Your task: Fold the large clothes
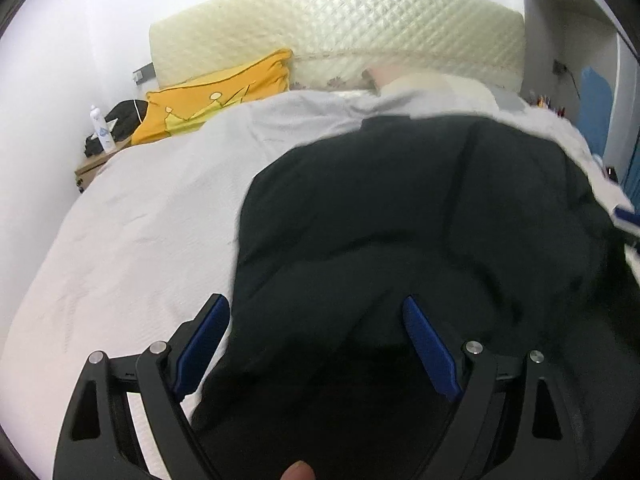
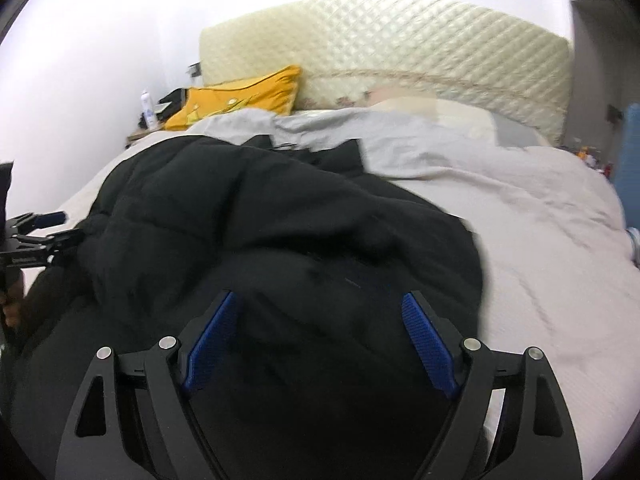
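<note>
A large black padded jacket (image 1: 420,208) lies crumpled on the bed's pale sheet (image 1: 140,220). My left gripper (image 1: 314,302) hovers over the jacket's near left edge. Its blue pads (image 1: 204,344) stand wide apart and nothing is pinched between them. In the right wrist view the same jacket (image 2: 260,208) fills the middle. My right gripper (image 2: 320,297) is above the jacket's near part, open, with dark cloth below the fingers but none gripped. The left gripper (image 2: 40,228) also shows at the left edge of that view, beside the jacket.
A yellow pillow (image 1: 212,96) and a cream quilted headboard (image 1: 340,28) stand at the far end. Grey bedding (image 2: 400,140) lies behind the jacket. A nightstand (image 1: 92,164) with a bottle (image 1: 102,128) sits at the far left. Bare sheet (image 2: 540,220) stretches to the right.
</note>
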`<state>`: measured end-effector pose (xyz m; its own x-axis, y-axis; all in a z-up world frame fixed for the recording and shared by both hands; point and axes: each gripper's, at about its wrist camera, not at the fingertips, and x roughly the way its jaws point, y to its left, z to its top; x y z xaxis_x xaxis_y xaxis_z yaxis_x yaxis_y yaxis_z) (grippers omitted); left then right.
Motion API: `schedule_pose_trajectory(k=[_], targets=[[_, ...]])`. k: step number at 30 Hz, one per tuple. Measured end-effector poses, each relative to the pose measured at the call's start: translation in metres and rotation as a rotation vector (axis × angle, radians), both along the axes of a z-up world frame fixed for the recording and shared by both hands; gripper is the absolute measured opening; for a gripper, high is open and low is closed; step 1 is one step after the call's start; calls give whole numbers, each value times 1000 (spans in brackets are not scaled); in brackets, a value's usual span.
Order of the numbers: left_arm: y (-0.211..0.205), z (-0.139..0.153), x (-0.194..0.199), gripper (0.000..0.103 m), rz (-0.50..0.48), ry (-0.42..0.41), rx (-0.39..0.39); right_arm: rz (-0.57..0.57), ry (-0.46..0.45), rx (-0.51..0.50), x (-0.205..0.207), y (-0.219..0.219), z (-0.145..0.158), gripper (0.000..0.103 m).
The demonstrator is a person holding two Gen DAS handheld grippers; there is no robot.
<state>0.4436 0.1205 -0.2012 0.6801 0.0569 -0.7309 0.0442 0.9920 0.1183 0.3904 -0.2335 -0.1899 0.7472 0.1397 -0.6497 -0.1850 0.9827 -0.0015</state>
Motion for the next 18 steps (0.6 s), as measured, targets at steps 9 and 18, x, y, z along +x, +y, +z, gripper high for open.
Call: schedule_pose_trajectory(k=[9,18], targets=[[20,-47,-4,89,74,131,99,-121,150,-105,-18,-45,-48,83],[48,-27,13,89,278,-39,-6,-223,-27,-1,1,-58,-37,83]])
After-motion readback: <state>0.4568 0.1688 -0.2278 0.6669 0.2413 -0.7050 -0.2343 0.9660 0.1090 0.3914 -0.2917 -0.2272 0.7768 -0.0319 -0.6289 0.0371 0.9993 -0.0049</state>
